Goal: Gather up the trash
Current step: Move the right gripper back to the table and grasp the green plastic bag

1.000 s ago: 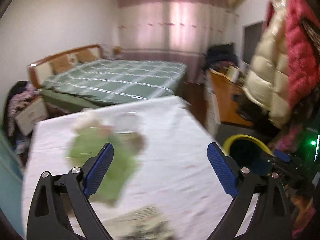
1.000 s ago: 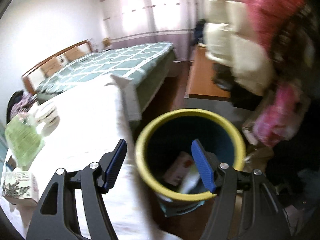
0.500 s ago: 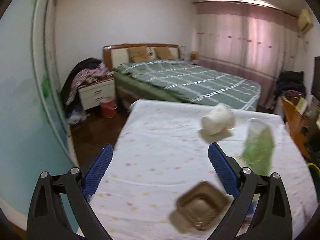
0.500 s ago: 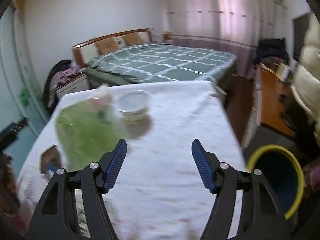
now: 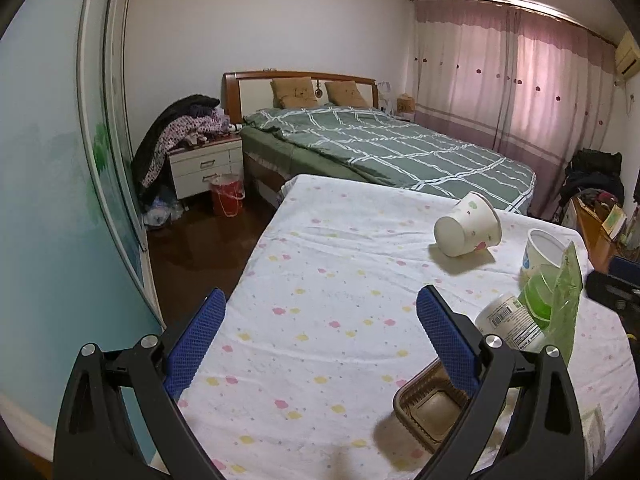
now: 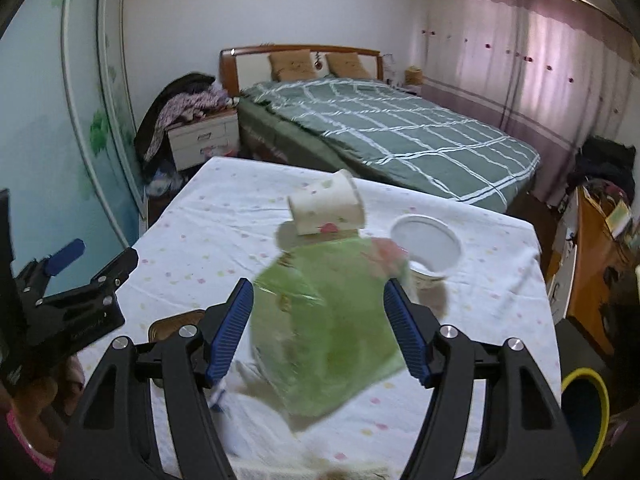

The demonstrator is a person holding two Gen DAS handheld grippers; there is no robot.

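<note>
Right tool [image 6: 318,328] hangs over the surface [image 6: 224,216], jaws apart and opening, straddling a green bag [image 6: 328,328] just ahead; no pad looks pressed on it, so likely lining up a grasp. Beyond the bag: tipped paper cup [image 6: 326,208], white tub [image 6: 426,246]. Yellow-rimmed bin [image 6: 586,408] low to its right, handy for drops. Left tool [image 5: 318,344] wide apart, empty, brown tray [image 5: 430,410] under its right finger.

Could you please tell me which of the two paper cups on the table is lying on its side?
The spotted paper cup, farther back toward the bed, is tipped over with its base facing the camera. The white paper cup beside the green bag stands upright, mouth up.
</note>
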